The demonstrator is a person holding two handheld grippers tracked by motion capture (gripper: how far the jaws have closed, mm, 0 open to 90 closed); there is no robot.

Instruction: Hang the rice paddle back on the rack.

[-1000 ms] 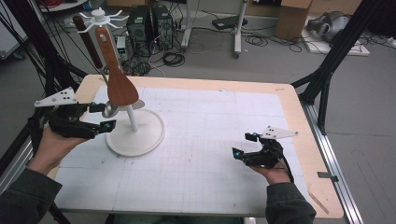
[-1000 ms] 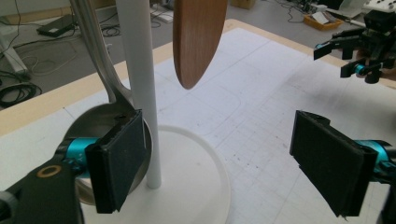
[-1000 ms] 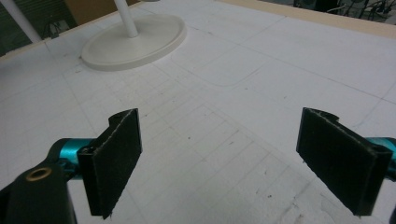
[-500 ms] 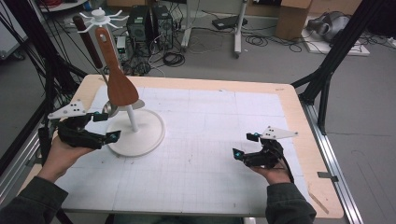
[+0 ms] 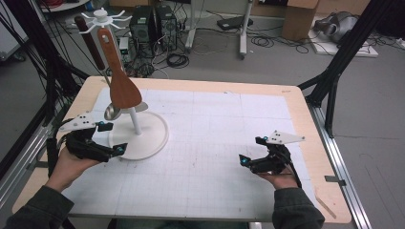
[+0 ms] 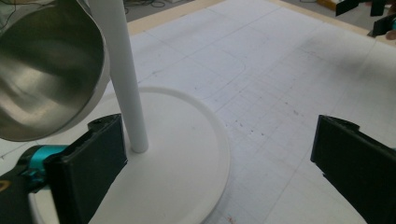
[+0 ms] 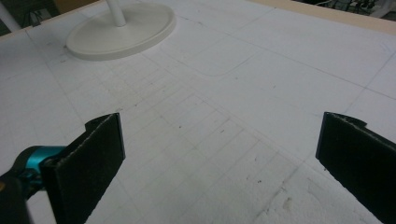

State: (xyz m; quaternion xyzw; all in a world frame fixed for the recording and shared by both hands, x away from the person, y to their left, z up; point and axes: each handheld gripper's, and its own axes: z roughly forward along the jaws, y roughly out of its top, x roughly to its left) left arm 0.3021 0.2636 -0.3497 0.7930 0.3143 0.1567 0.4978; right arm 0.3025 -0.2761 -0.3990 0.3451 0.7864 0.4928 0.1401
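A white gridded mat [image 5: 215, 143] covers the wooden table [image 5: 305, 102], bare between both released grippers. The left gripper [image 5: 111, 138], jaws just widened, flanks the utensil stand [image 5: 143, 136]; the right gripper [image 5: 252, 151] hovers well apart.

The stand [image 5: 138, 136] is white all over: round base, thin pole and top hooks. From it hang a reddish-brown wooden spatula [image 5: 122, 86] and a ladle [image 5: 111, 110] with a shiny steel bowl and dark brown handle. The mat [image 5: 210, 143] is white with a faint grey grid and some dark specks. The bench [image 5: 305, 119] rim is pale wood. Both the left gripper [image 5: 111, 138] and the right gripper [image 5: 252, 150] are black with teal accents and light grey top plates.
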